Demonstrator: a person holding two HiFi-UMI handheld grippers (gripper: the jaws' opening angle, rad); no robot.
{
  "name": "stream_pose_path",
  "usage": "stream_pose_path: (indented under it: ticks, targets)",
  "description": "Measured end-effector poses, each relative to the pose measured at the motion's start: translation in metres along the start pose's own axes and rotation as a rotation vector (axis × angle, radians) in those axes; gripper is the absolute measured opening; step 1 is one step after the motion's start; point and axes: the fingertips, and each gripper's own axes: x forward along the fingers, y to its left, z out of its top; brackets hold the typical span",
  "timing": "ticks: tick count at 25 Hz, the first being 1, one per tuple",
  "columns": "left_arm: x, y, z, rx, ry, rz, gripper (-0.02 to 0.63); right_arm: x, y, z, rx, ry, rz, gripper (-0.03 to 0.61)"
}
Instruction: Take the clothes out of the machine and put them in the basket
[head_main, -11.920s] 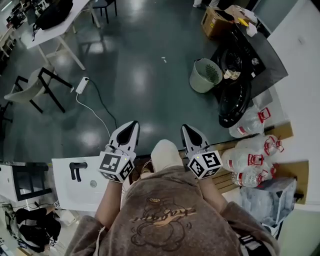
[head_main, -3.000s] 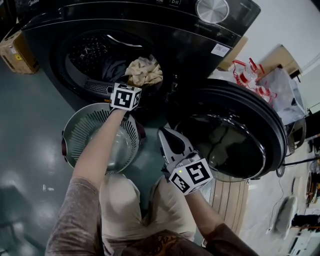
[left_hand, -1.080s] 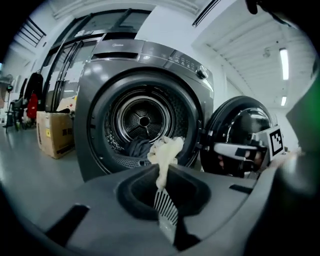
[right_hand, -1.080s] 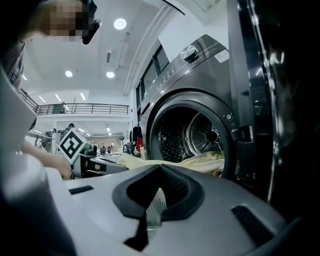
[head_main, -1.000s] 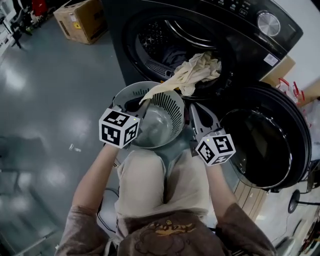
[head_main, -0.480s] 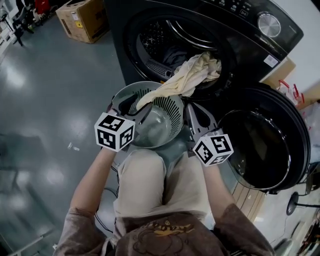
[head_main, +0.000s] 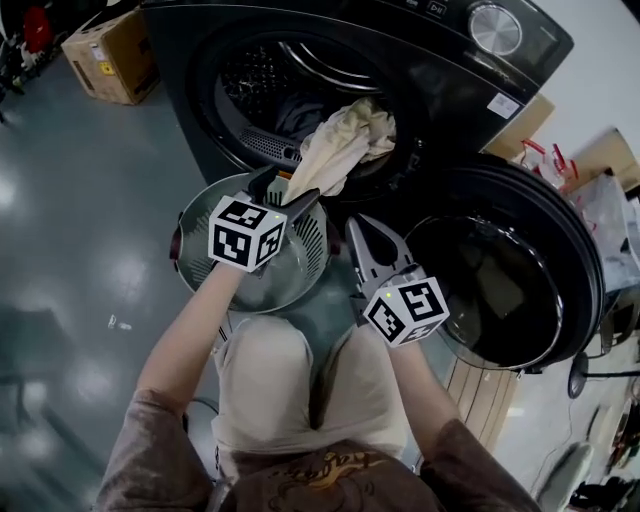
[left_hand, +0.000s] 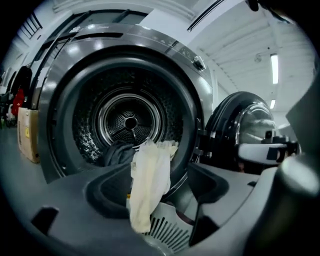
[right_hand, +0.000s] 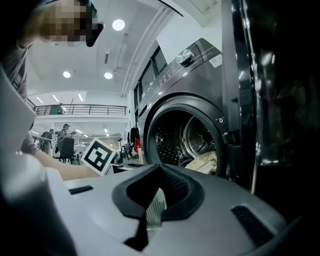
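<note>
Now left tongs (head_main: 287, 188) opening, cloth (head_main: 345, 140) between.

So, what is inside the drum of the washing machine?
A cream garment spilling out of the drum, and a dark garment behind it. Anything beneath them is covered.

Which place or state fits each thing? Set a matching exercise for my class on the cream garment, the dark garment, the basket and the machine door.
Things:
1. cream garment
2. dark garment
3. basket
4. machine door

Places or states:
a. on the floor in front of the machine
b. swung wide open
c. lying inside the drum
d. hanging out over the drum's rim

Pairs: 1-d, 2-c, 3-a, 4-b
</note>
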Motion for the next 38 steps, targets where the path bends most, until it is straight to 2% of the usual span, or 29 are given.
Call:
stream_pose_path:
  ticks: [6, 11, 17, 22, 26, 30, 32, 35, 38]
  targets:
    - [0.072, 0.003, -0.007, 0.035, 0.045, -0.032, 0.371, -0.013, -0.018, -0.009, -0.011, 0.022, -0.069, -0.003]
    - [0.121, 0.016, -0.002, 0.04, 0.066, -0.015, 0.385, -0.025, -0.026, -0.013, -0.011, 0.033, -0.113, -0.003]
    - [0.161, 0.033, -0.014, 0.061, 0.155, 0.017, 0.402, -0.028, -0.031, -0.017, -0.016, 0.047, -0.137, -0.003]
    - [0.177, 0.033, -0.028, 0.006, 0.201, 0.012, 0.391, -0.033, -0.035, -0.017, -0.018, 0.052, -0.153, -0.003]
    - [0.176, 0.03, -0.035, -0.007, 0.212, 0.005, 0.293, -0.036, -0.038, -0.017, -0.018, 0.052, -0.163, -0.003]
    - [0.169, 0.027, -0.036, -0.011, 0.234, -0.008, 0.146, -0.037, -0.038, -0.019, -0.015, 0.058, -0.166, -0.003]
    - [0.162, 0.026, -0.034, -0.007, 0.237, -0.006, 0.098, -0.037, -0.036, -0.02, -0.013, 0.06, -0.164, -0.003]
    - [0.15, 0.024, -0.028, 0.006, 0.224, -0.007, 0.06, -0.036, -0.033, -0.019, -0.013, 0.058, -0.154, -0.003]
    - [0.132, 0.02, -0.02, 0.007, 0.198, -0.017, 0.049, -0.035, -0.032, -0.019, -0.011, 0.054, -0.142, -0.003]
